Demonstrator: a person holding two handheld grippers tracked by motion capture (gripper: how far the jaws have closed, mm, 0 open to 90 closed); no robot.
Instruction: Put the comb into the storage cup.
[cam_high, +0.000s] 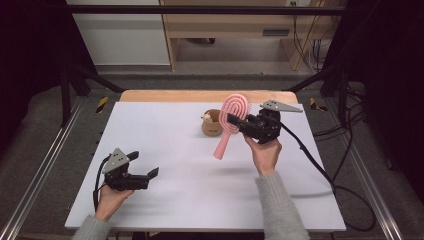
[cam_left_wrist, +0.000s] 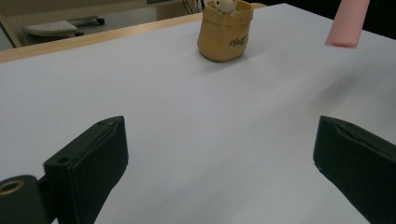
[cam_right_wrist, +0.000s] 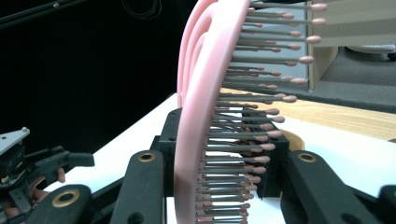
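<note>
With your right gripper (cam_high: 240, 124) clamping the pink hairbrush (cam_high: 231, 122) aloft right of centre, lower its handle straight into the tan pouch (cam_high: 212, 123) (left gripper (cam_high: 152, 173) open, idle lower left).

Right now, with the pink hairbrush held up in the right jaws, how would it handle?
The pink hairbrush looks stiff: its handle hangs unbent. Probably light, given its open looped head. The bristles under one jaw may let it twist.
</note>
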